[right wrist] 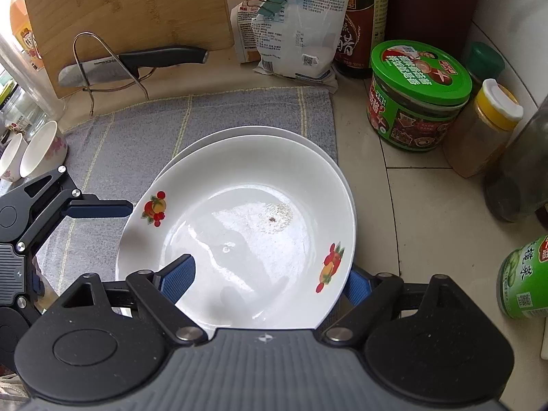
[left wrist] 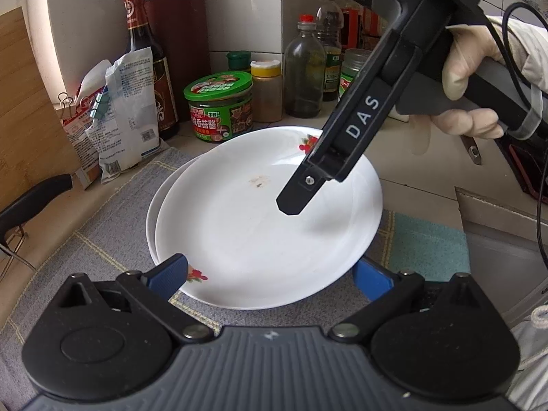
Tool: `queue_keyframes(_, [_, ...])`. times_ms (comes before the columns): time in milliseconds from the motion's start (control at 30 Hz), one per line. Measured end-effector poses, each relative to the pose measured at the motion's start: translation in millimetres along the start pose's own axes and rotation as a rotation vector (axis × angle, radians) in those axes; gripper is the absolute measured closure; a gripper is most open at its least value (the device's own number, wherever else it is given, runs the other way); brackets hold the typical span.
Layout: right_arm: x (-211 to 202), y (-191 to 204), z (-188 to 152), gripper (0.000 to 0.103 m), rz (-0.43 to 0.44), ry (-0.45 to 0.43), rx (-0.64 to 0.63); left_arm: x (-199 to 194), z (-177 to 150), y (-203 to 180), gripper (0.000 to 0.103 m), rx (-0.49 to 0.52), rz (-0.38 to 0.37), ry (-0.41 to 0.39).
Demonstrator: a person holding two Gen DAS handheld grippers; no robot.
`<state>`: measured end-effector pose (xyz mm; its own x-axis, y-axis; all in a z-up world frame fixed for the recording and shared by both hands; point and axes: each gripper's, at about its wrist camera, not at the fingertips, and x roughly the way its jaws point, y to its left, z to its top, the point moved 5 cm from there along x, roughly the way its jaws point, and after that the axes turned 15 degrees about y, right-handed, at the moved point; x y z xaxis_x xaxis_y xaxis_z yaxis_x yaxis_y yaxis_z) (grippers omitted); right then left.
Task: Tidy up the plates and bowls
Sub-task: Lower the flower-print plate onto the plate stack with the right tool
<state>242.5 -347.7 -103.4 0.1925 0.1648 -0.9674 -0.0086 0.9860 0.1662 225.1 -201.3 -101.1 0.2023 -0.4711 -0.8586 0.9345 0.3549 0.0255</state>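
Note:
A white plate with red fruit prints (left wrist: 260, 226) lies tilted on a second white plate (left wrist: 152, 215) on a grey-blue cloth. Both show in the right wrist view, the top plate (right wrist: 239, 226) over the lower one (right wrist: 239, 133). My left gripper (left wrist: 270, 274) is open, one blue finger (left wrist: 171, 270) over the plate's near rim, the other (left wrist: 370, 277) under it. My right gripper (right wrist: 270, 277) is open with the top plate's rim between its fingers; its black body (left wrist: 342, 126) reaches over the plate. Two small bowls (right wrist: 34, 154) stand at the cloth's left edge.
Jars and bottles (left wrist: 219, 106) line the wall behind the plates. A salt bag (left wrist: 126, 109), a wooden cutting board (right wrist: 126, 3) and a knife on a wire rack (right wrist: 130, 65) stand at the back left. The grey-blue cloth (right wrist: 137, 130) covers the tiled counter.

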Motion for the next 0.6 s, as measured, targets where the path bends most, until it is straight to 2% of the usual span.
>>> queue_keyframes(267, [-2.3, 1.6, -9.1, 0.009, 0.012, 0.017, 0.025, 1.6, -7.4, 7.2, 0.001, -0.028, 0.043, 0.009])
queue_keyframes(600, [-1.5, 5.8, -15.5, 0.006, 0.005, 0.024, 0.032, 5.0, -5.5, 7.7, 0.001, -0.026, 0.061, 0.001])
